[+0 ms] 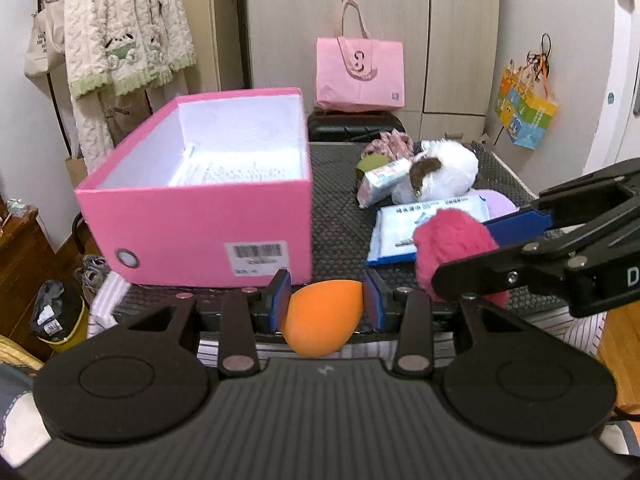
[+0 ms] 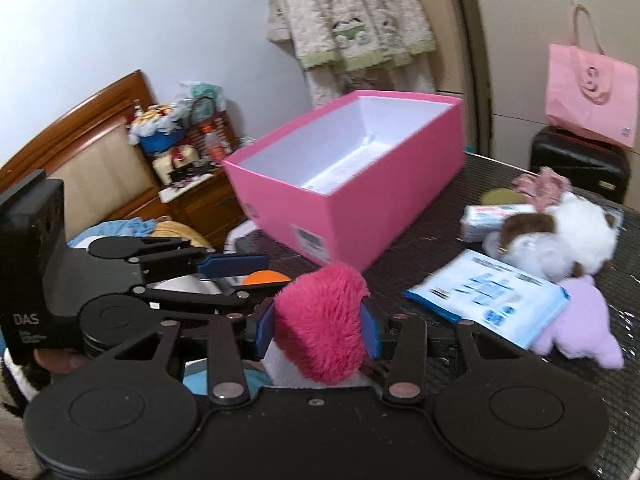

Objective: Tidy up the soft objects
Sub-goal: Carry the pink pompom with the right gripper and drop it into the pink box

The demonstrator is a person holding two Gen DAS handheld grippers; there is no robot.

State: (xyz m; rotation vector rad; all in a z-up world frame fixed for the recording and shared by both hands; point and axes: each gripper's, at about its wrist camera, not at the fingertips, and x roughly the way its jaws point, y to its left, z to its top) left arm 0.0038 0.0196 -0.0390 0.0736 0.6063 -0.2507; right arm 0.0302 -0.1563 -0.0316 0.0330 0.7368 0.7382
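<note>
Left wrist: left gripper (image 1: 326,300) clamped on orange makeup sponge (image 1: 320,316), just in front of pink box (image 1: 192,224) w/ open top. Right wrist: right gripper (image 2: 318,326) clamped on pink fluffy toy (image 2: 324,320), box (image 2: 360,208) behind it.

Pink box (image 1: 192,236), orange sponge (image 1: 320,320), magenta fluffy toy (image 2: 320,328).
</note>
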